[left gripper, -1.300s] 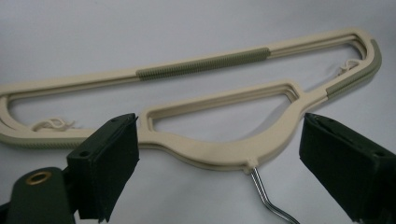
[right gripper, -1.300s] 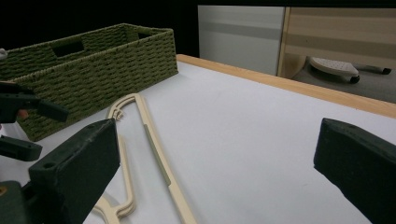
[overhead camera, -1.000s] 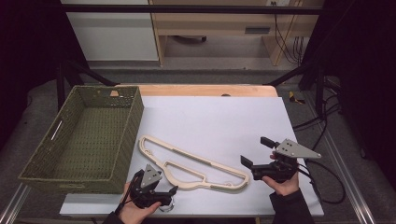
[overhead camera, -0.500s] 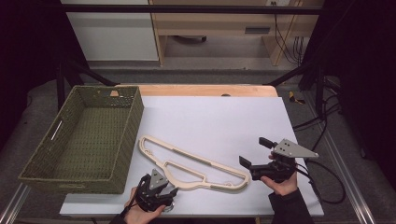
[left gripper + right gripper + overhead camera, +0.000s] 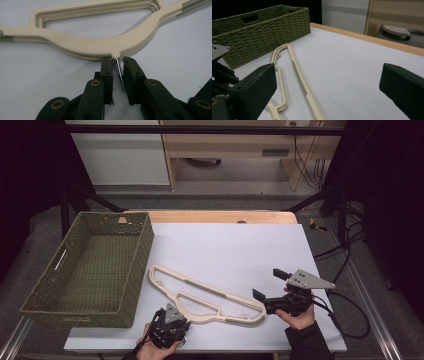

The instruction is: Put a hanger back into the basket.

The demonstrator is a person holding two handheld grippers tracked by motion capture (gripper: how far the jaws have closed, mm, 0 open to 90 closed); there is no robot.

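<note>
Overhead, your beige hanger [image 5: 205, 296] lies flat on the white worktop [image 5: 235, 250], its long axis running diagonally from beside the green wicker basket [image 5: 90, 270] down toward your right hand. Your left gripper [image 5: 169, 319] sits at the near edge, right against the middle of the hanger, so it is the nearer one; your right gripper [image 5: 265, 287] waits just off the hanger's right tip. Looking along the left gripper, the jaws stand narrow, one on each side of the metal hook [image 5: 119, 72] that points back toward you, close but not clearly pinching it. Looking along the right gripper, the jaws are wide and empty, with the hanger [image 5: 297, 72] stretching away toward the basket [image 5: 262, 32].
</note>
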